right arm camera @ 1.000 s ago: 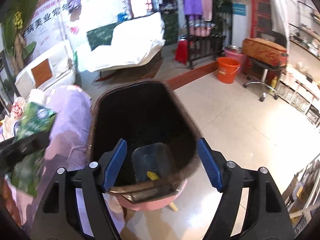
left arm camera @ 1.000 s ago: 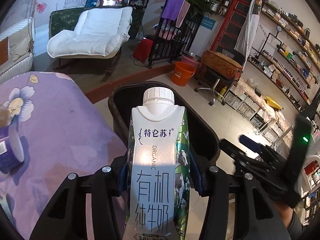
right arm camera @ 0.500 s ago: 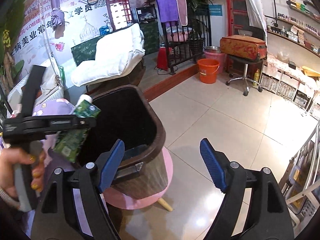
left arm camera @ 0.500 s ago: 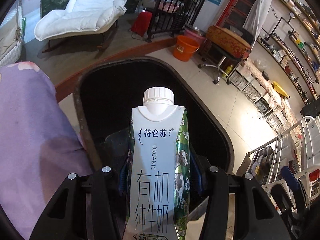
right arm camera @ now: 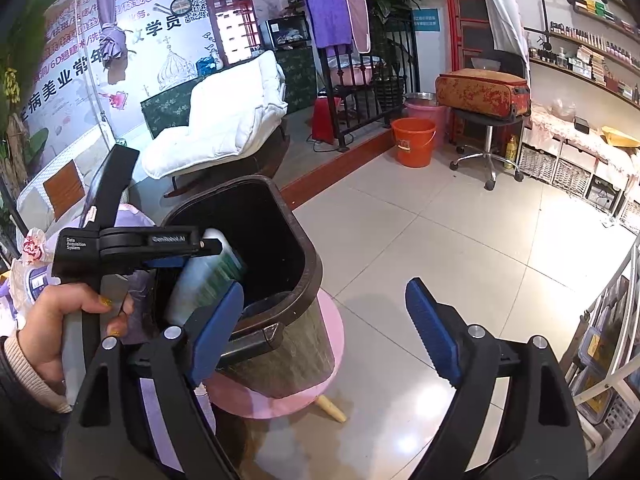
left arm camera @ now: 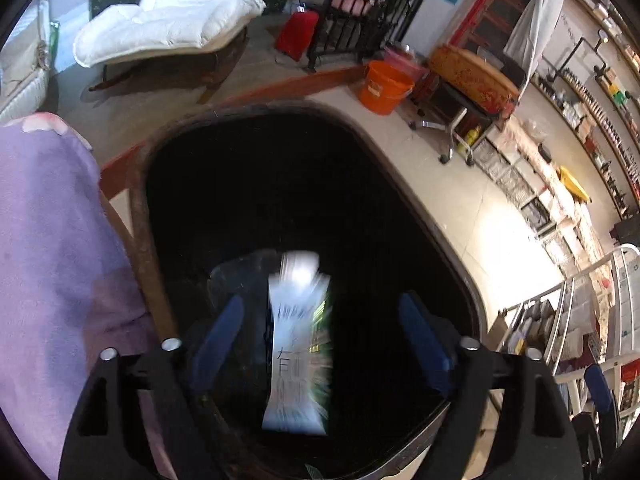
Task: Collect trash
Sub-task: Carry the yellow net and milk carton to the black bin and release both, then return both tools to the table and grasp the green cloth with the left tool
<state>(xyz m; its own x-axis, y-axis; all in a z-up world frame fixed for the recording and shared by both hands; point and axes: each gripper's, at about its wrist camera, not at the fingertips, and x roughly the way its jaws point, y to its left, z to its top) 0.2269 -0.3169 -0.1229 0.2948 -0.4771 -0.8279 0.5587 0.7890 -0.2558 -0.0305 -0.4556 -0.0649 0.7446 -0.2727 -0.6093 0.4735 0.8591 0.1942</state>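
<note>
Left wrist view: the left gripper (left arm camera: 322, 332) is poised over the mouth of the dark waste bin (left arm camera: 136, 216); its jaws have just been opening and now stand wide apart, with neither blue pad touching anything. The milk carton (left arm camera: 298, 344) lies between them, blurred, free of both pads and inside the bin's dark interior. A purple tablecloth (left arm camera: 52, 240) borders the bin on the left. Beyond the bin are a white lounge chair (left arm camera: 176, 12), an orange bucket (left arm camera: 384, 86) and a stool carrying a red patterned case (left arm camera: 472, 74); shelving lines the right wall. Right wrist view: the right gripper (right arm camera: 324, 328) has also just been opening, jaws spread with nothing between them but floor tile. Its left finger partly covers the bin's near wall. The bin stands on a pink round stool (right arm camera: 280, 396). A hand (right arm camera: 60, 324) grips the left tool's handle at the bin's rim, and the carton shows below that tool, inside the opening. The bin wall hides the carton's lower part.
</note>
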